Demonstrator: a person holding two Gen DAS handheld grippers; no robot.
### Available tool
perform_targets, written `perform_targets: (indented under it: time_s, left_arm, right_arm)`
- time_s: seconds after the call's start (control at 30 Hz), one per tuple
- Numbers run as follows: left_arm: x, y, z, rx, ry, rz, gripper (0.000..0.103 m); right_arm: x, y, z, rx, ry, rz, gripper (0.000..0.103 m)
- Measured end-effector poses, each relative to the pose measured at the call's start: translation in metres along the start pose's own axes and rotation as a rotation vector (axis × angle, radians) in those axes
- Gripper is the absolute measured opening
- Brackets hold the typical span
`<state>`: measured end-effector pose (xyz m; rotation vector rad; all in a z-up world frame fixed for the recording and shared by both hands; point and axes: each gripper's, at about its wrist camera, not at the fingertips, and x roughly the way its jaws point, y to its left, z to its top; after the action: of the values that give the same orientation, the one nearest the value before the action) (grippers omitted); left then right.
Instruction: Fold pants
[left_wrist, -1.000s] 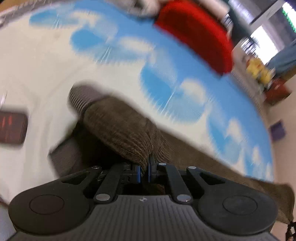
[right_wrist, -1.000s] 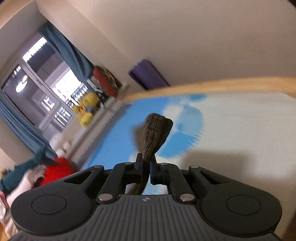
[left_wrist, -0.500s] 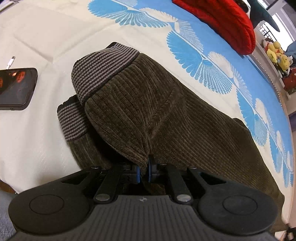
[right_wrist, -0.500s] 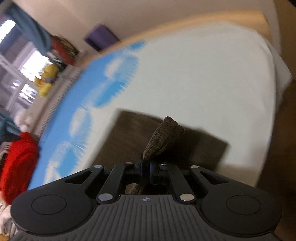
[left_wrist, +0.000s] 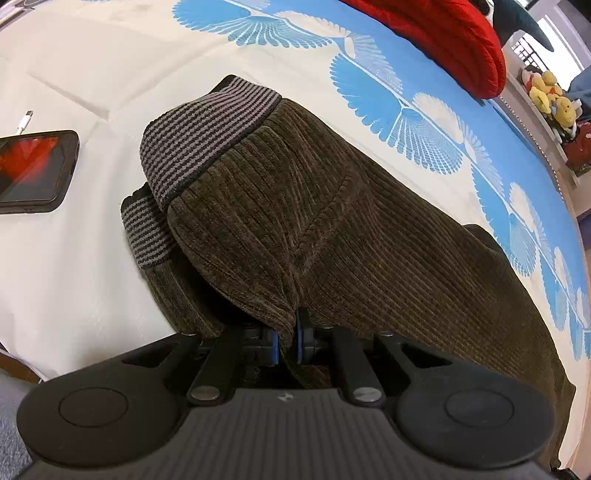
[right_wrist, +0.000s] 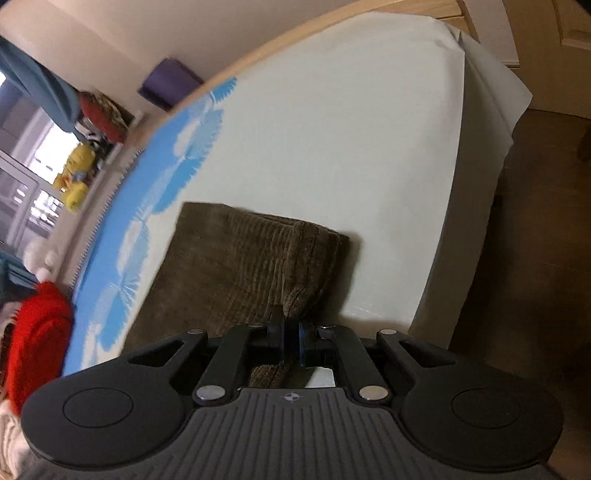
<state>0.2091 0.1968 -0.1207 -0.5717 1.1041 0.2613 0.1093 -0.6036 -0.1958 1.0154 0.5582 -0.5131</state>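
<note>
Left gripper (left_wrist: 286, 334) clamped on the brown corduroy pants (left_wrist: 332, 236), right of the black phone (left_wrist: 31, 171). Right gripper (right_wrist: 291, 341) pinches their far end (right_wrist: 243, 269).

— We lose the phone (left_wrist: 31, 171) past the left frame edge, and the pants (left_wrist: 332, 240) run under our left gripper (left_wrist: 286, 338).

— The toys (right_wrist: 74, 181) and red cloth (right_wrist: 35, 332) blur in our right view.

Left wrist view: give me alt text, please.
The left hand-held gripper is shut on brown corduroy pants lying on a white-and-blue bedsheet, striped waistband folded over. A phone lies left.
</note>
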Motion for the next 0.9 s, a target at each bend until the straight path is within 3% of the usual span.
perform_targets:
  time_s: [0.13, 0.27, 0.43, 0.53, 0.6, 0.67, 0.8, 0.9]
  left_arm:
    - [0.000, -0.001, -0.002, 0.010, -0.014, 0.006, 0.010]
    - [0.000, -0.002, -0.002, 0.003, -0.012, 0.008, 0.011]
    - [-0.002, -0.002, -0.002, 0.001, -0.012, 0.017, 0.011]
    - [-0.002, -0.003, -0.004, 0.000, -0.017, 0.018, 0.013]
    - [-0.002, -0.003, -0.004, 0.000, -0.018, 0.014, 0.014]
    - [-0.001, -0.003, -0.004, 0.003, -0.015, 0.015, 0.015]
    - [0.000, -0.003, -0.002, 0.014, -0.006, 0.025, 0.017]
    - [0.000, -0.003, -0.001, 0.005, -0.002, 0.023, 0.017]
  right_arm:
    - [0.002, 0.001, 0.006, -0.017, 0.015, 0.006, 0.007]
    - [-0.006, 0.035, 0.011, -0.148, -0.014, 0.025, 0.007]
    - [-0.025, 0.101, 0.038, -0.248, -0.057, 0.133, 0.007]
    - [-0.053, 0.131, 0.049, -0.311, -0.120, 0.240, 0.006]
    - [-0.064, 0.125, 0.049, -0.313, -0.143, 0.243, 0.006]
    - [-0.057, 0.092, 0.044, -0.264, -0.119, 0.203, 0.007]
    - [0.003, 0.008, 0.025, -0.101, 0.063, 0.015, 0.005]
    - [0.001, -0.013, 0.016, -0.040, 0.015, 0.106, 0.006]
